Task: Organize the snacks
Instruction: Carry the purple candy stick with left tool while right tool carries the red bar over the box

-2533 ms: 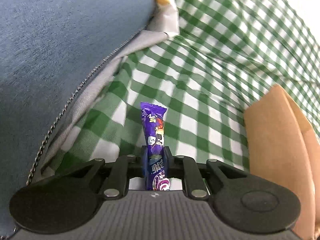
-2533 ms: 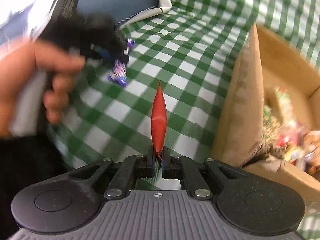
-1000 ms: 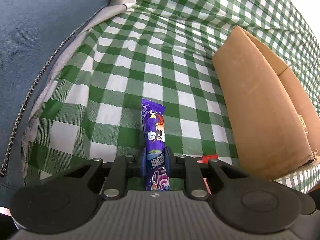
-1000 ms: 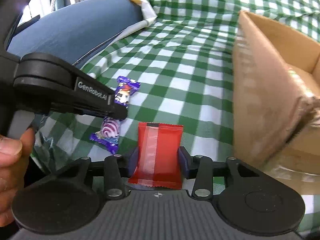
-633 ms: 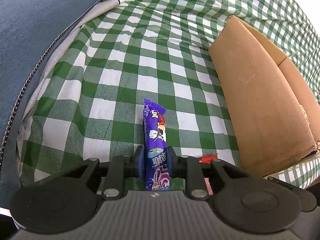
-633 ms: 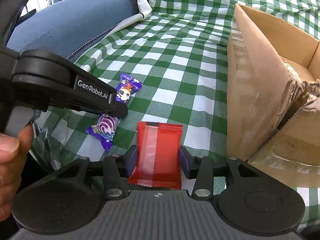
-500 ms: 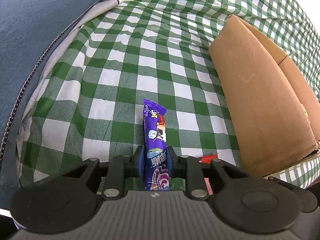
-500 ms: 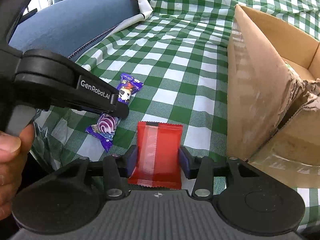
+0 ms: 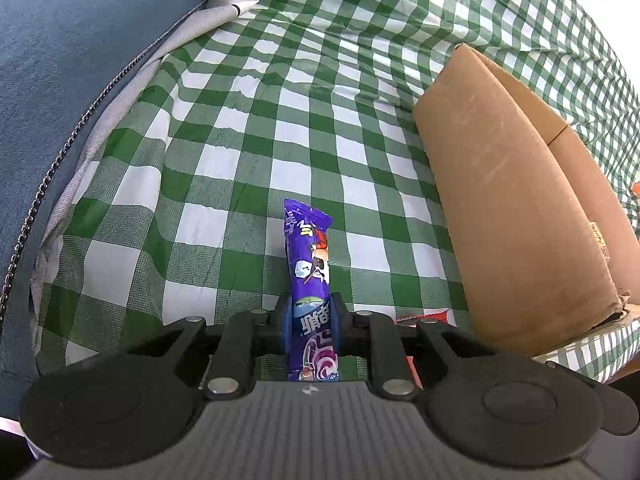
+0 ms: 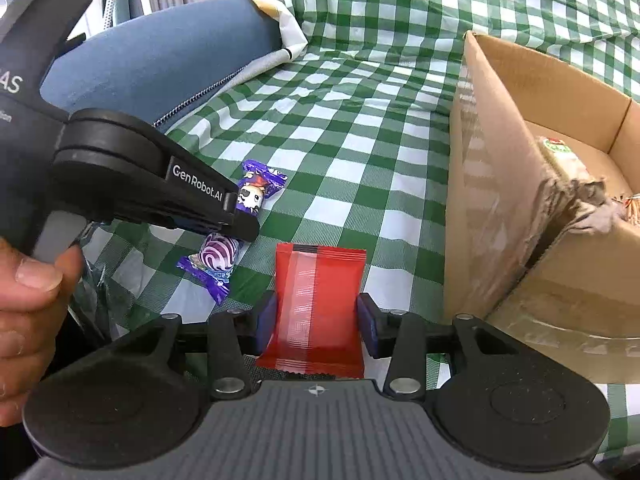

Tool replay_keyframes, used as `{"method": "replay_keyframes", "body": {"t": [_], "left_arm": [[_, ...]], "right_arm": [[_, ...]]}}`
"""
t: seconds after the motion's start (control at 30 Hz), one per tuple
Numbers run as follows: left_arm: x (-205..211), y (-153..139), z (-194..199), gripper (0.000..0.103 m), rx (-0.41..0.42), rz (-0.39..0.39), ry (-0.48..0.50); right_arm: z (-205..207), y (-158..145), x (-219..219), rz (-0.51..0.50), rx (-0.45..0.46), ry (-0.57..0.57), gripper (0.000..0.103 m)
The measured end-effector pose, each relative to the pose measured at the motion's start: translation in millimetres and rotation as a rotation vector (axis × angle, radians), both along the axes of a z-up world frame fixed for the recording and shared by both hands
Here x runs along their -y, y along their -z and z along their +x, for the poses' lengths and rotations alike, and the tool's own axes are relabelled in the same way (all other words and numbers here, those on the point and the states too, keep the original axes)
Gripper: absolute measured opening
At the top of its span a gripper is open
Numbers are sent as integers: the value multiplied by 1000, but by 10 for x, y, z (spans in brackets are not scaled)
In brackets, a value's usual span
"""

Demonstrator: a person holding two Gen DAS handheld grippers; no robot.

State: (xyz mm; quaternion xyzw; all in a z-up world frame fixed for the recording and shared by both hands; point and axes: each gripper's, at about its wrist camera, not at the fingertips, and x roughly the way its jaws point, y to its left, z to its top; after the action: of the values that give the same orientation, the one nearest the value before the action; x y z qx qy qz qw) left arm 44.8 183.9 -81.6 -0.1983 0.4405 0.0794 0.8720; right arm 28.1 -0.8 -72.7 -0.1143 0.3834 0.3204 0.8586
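A purple candy wrapper (image 9: 308, 248) stands upright between the blue pads of my left gripper (image 9: 310, 312), whose jaws are closing and press on its sides. Seen from the right wrist, the same left gripper (image 10: 240, 220) holds the purple candy (image 10: 218, 256) just above the checked cloth. My right gripper (image 10: 318, 320) has a flat red packet (image 10: 320, 280) between its pads, its jaws closing against the packet's edges. A sliver of that red packet (image 9: 424, 315) shows behind the left gripper's fingers.
An open cardboard box (image 10: 492, 160) with snacks inside stands at the right on the green checked cloth (image 9: 248, 128); its wall (image 9: 500, 184) is close to both grippers. A blue zipped cushion (image 9: 72, 40) fills the left. A hand (image 10: 24, 300) grips the left handle.
Since the oldest frames the red packet has turned from edge-on to flat-on, and the left gripper has drawn away from the blue cushion toward the box. Nothing has visibly shifted in the last second.
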Motion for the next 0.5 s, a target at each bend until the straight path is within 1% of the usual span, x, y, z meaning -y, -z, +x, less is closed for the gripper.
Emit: {"method": "replay_keyframes", "body": {"t": [0.17,0.27,0.4,0.5], "left_arm": [[5,-28,-23,20,14,-11,-3],[-3,-46,-45,20,26,-20,-10],[-12,-71,-88,20,50,-33,-19],[-16,-106,-132,20,78,-44,-30]], "right_arm": [[-46,-65,26,3,16,-6,45],[-85,-155,40,4,24,-22,45],[-135,-387,52,-2,43,-73,45],[-193,-558,114,-9,81,-118,45]]}}
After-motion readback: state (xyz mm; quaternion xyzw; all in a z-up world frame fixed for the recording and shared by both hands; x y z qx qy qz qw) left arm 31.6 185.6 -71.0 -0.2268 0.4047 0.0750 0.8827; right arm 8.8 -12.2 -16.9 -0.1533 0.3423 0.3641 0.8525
